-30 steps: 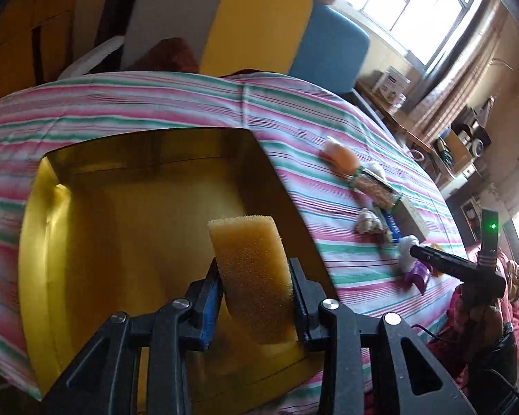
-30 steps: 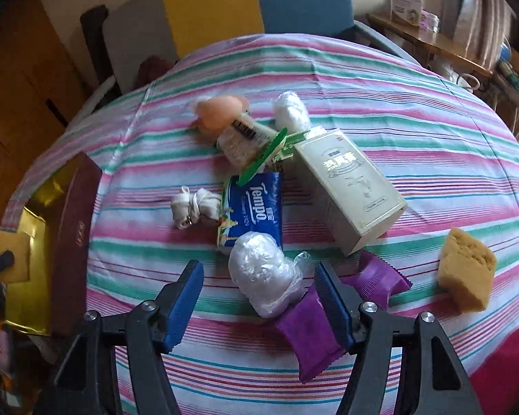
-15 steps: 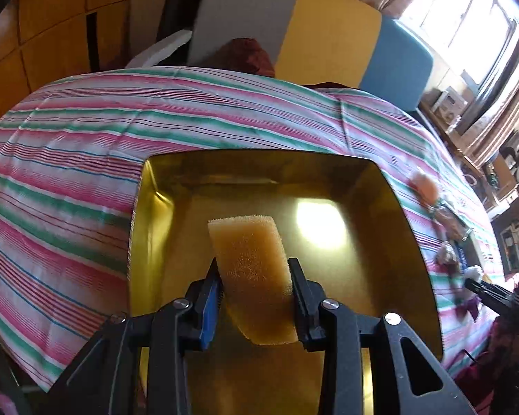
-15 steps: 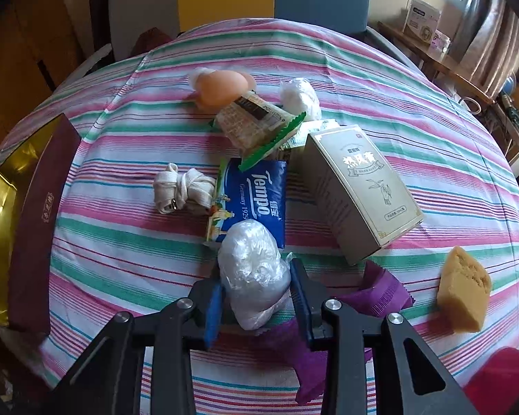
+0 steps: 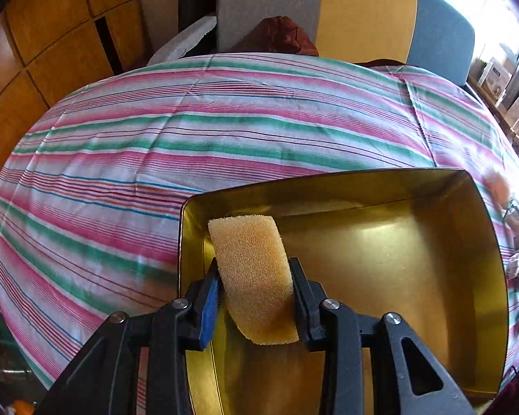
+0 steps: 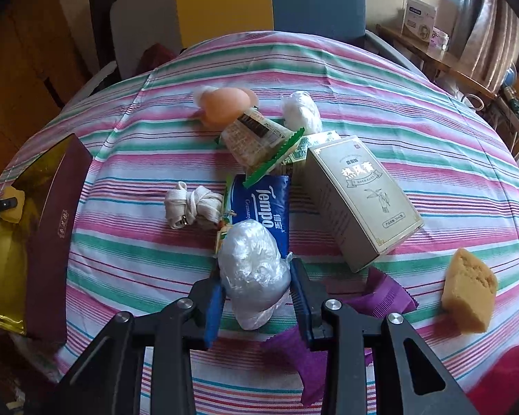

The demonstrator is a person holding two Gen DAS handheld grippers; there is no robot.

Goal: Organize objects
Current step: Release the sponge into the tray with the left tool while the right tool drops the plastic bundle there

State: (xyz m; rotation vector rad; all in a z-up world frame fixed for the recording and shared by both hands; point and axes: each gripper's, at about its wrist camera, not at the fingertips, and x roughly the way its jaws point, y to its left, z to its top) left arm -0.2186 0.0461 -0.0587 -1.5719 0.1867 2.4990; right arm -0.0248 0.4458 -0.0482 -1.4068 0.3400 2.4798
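My left gripper (image 5: 256, 276) holds a yellow sponge (image 5: 249, 252) upright between its pads over the left near corner of the gold-lined box (image 5: 398, 259). Its jaws are opening, though the pads still touch the sponge. From the right wrist view the same box (image 6: 52, 224) shows its maroon wall at the table's left edge, with the sponge (image 6: 15, 204) above it. My right gripper (image 6: 256, 276) is shut on a white bundle wrapped in clear plastic (image 6: 251, 256), which rests on the striped cloth.
Beyond the bundle lie a blue Tempo tissue pack (image 6: 266, 204), a tea carton (image 6: 360, 200), a white cord (image 6: 193, 204), a snack packet (image 6: 256, 138), an orange egg shape (image 6: 225, 103) and another white bundle (image 6: 301, 110). Purple wrappers (image 6: 380, 297) and a second sponge (image 6: 469, 294) sit right.
My left gripper carried the sponge across the box toward its left side and lower. My right gripper closed its fingers onto the plastic-wrapped bundle and has stayed in place since.
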